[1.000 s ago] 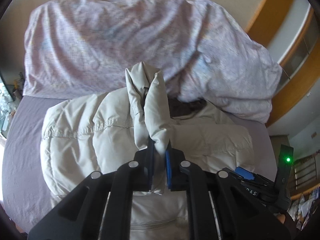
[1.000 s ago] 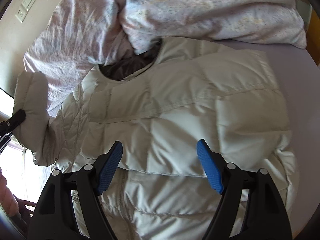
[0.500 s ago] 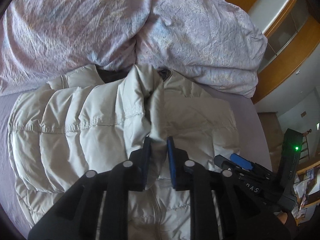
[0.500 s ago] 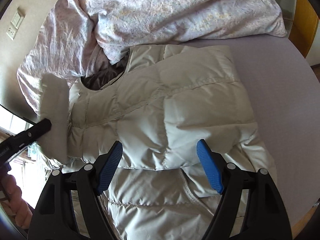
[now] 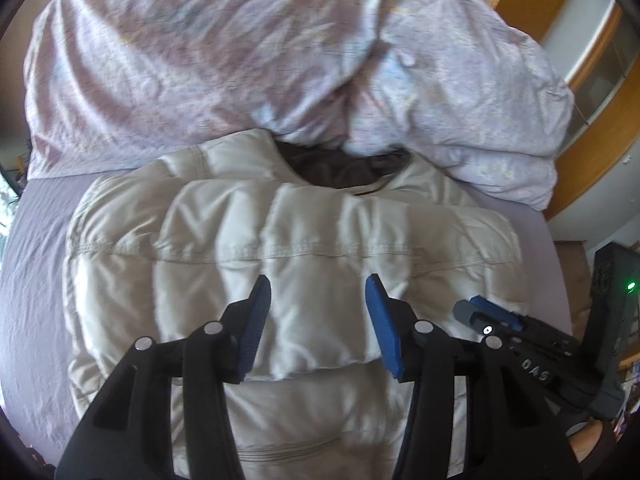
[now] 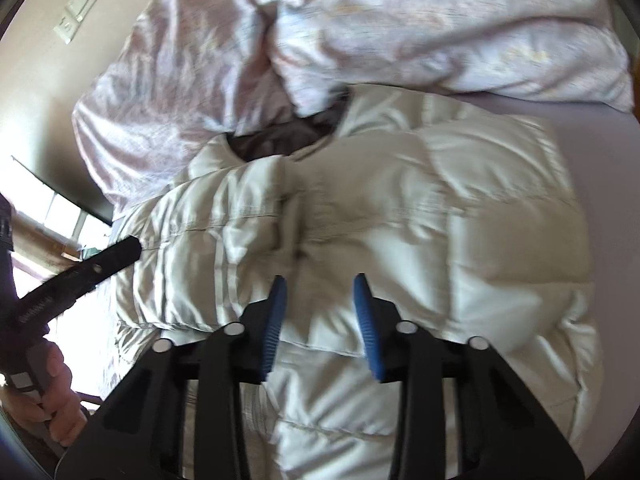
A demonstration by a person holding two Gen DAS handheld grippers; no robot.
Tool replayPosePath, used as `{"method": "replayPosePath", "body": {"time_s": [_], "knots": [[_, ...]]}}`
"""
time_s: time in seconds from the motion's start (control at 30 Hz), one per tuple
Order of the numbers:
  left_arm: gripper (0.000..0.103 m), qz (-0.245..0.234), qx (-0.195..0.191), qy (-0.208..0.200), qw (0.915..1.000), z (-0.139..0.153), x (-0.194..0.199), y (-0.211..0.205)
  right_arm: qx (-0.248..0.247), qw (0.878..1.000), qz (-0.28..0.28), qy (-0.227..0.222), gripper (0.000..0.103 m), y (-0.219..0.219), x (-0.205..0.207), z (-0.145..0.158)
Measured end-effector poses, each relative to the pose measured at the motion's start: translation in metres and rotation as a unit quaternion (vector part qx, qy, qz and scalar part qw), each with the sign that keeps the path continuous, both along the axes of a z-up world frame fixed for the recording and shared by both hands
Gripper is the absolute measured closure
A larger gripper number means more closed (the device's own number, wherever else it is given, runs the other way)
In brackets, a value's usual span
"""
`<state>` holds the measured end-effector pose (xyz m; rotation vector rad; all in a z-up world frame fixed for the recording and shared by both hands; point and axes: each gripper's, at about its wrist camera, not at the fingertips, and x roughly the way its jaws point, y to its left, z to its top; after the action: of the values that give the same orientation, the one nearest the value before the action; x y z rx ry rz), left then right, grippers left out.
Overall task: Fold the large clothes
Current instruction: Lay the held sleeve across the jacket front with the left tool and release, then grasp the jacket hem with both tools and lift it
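Jacket (image 5: 296, 248), puffy and cream, lies flat on the purple sheet (image 5: 36, 264) of the bed, with both sleeves folded across its front and its dark collar touching the crumpled pink duvet (image 5: 248, 60). Left gripper (image 5: 318, 320) hangs over the folded sleeves with its blue fingers spread wide and nothing between them. Right gripper (image 6: 320, 324) is over the jacket too, fingers apart and holding nothing.

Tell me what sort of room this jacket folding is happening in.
Most likely a bedroom. The cream puffer jacket lies on a bed with a lilac sheet, a rumpled floral duvet is piled behind it, and a wall switch shows on the plain wall.
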<state>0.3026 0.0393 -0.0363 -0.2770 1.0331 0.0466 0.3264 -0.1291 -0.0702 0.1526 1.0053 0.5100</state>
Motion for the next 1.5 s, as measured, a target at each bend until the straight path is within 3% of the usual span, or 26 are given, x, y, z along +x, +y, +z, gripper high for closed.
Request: {"method": "replayPosePath", "body": {"time_s": [0.3,0.47,0.7,0.9,1.1,1.2,1.27,1.3,1.33,1.5], "knots": [[0.05,0.031,0.039,0.014,0.9987,-0.013,-0.022,0.038,-0.016,0.998,0.064,-0.003,0.085,0.061,0.0,-0.008],[0.047,0.045,0.046,0.019,0.9978,-0.017,-0.032,0.054,-0.041,0.998,0.044,0.028,0.091,0.068,0.011,-0.029],[0.046,0.05,0.049,0.03,0.9971,-0.025,-0.038,0.065,-0.05,0.996,0.012,0.067,0.091,0.069,0.02,-0.047],[0.041,0.041,0.067,0.028,0.9965,-0.026,-0.045,0.063,-0.031,0.995,-0.01,0.098,0.093,0.061,0.027,-0.061],[0.03,0.033,0.087,0.02,0.9955,-0.023,-0.06,0.063,-0.01,0.993,-0.013,0.113,0.092,0.046,0.021,-0.055],[0.024,0.033,0.092,0.018,0.9951,-0.021,-0.071,0.067,-0.001,0.994,-0.009,0.106,0.083,0.032,0.011,-0.044],[0.021,0.033,0.096,0.021,0.9946,-0.021,-0.079,0.07,-0.011,0.995,-0.009,0.097,0.06,0.024,0.003,-0.037],[0.021,0.034,0.097,0.023,0.9945,-0.021,-0.084,0.073,-0.028,0.996,-0.017,0.086,0.032,0.019,-0.001,-0.033],[0.02,0.035,0.097,0.027,0.9943,-0.022,-0.091,0.076,-0.036,0.997,-0.018,0.071,0.025,0.011,-0.008,-0.028],[0.02,0.045,0.097,0.04,0.9934,-0.027,-0.12,0.093,-0.05,0.996,-0.026,0.067,0.025,-0.035,-0.028,-0.019]]}}
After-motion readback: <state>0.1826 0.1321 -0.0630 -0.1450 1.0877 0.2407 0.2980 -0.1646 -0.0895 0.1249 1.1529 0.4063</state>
